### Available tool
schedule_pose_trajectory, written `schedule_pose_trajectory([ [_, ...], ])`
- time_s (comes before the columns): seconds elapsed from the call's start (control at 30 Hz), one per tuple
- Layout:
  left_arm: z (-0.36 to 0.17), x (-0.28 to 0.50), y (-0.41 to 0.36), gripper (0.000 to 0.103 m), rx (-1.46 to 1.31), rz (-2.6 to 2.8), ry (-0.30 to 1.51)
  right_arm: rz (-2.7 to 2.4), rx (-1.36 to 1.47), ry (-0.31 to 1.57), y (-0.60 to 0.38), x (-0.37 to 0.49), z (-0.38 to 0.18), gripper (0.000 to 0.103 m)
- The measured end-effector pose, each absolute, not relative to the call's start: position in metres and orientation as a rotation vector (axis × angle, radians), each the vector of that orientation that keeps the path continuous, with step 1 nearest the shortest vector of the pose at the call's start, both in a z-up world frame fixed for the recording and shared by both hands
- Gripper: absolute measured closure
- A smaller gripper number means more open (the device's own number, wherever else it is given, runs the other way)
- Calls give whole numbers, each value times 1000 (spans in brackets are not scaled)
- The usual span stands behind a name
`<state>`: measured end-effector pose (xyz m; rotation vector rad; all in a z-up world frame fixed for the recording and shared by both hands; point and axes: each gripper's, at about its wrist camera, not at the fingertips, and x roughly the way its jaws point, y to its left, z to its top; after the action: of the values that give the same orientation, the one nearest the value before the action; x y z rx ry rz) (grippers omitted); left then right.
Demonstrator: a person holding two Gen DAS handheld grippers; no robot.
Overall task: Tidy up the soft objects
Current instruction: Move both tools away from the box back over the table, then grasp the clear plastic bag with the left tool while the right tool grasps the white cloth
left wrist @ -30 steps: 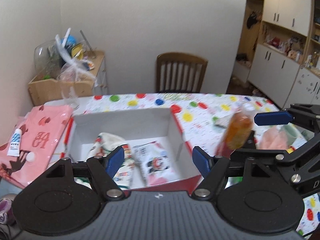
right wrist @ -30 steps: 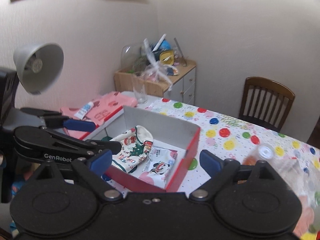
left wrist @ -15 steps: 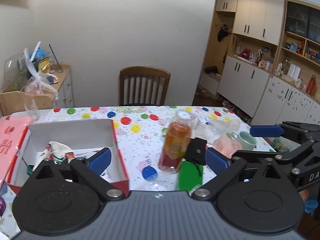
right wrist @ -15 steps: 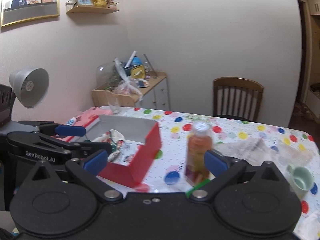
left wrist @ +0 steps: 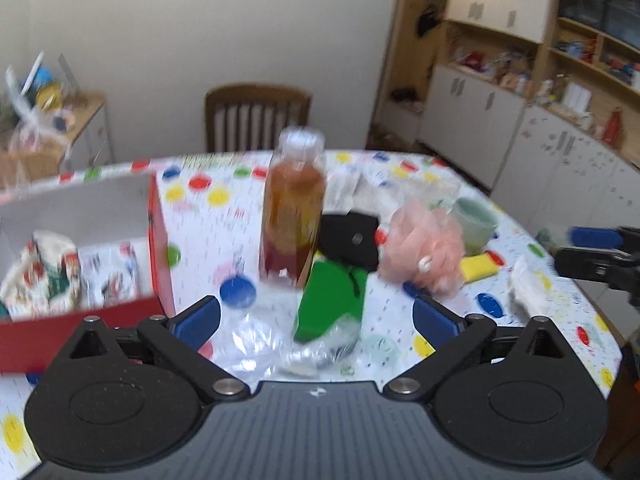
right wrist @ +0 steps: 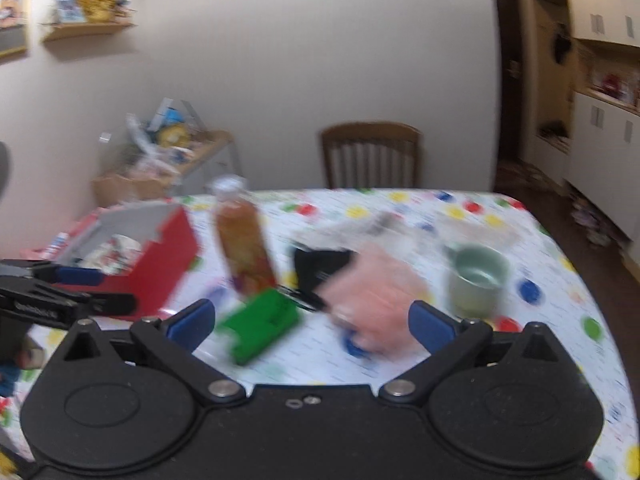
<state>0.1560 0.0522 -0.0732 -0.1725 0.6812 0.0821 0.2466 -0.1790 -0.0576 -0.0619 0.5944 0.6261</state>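
A red box (left wrist: 158, 240) with a white inside stands at the left of the dotted table and holds patterned cloth items (left wrist: 48, 272); it also shows in the right wrist view (right wrist: 168, 252). A pink mesh puff (left wrist: 424, 252) (right wrist: 372, 292), a black pouch (left wrist: 350, 240) (right wrist: 320, 268) and a green packet (left wrist: 332, 300) (right wrist: 260, 320) lie mid-table. My left gripper (left wrist: 316, 316) is open and empty above the green packet. My right gripper (right wrist: 310, 320) is open and empty, near the pink puff. Both views are blurred.
A bottle of orange drink (left wrist: 292, 216) (right wrist: 244, 236) stands upright between the box and the soft items. A pale green cup (left wrist: 474, 224) (right wrist: 478, 280), a yellow sponge (left wrist: 478, 266) and white cloth (left wrist: 528, 288) lie at the right. A wooden chair (left wrist: 256, 116) stands behind the table.
Both grippers have swung right, away from the red box and toward the bottle, green packet and pink puff. Both stayed open and empty.
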Motion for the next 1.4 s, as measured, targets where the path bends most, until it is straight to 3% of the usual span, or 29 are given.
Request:
schedule_pose_trajectory([
  [0.7, -158, 210, 30, 0, -111, 168, 810, 277, -74, 775, -268, 339, -172, 0],
  [1.0, -180, 225, 35, 1, -133, 178, 889, 304, -159, 856, -267, 368, -199, 4],
  [1.07, -183, 227, 36, 1, -136, 174, 898, 311, -175, 868, -267, 371, -202, 10],
  [1.17, -186, 230, 41, 7, -171, 184, 912, 331, -187, 887, -265, 371, -206, 21],
  [1.4, -188, 233, 53, 27, -226, 209, 932, 332, -194, 875, -266, 369, -205, 32],
])
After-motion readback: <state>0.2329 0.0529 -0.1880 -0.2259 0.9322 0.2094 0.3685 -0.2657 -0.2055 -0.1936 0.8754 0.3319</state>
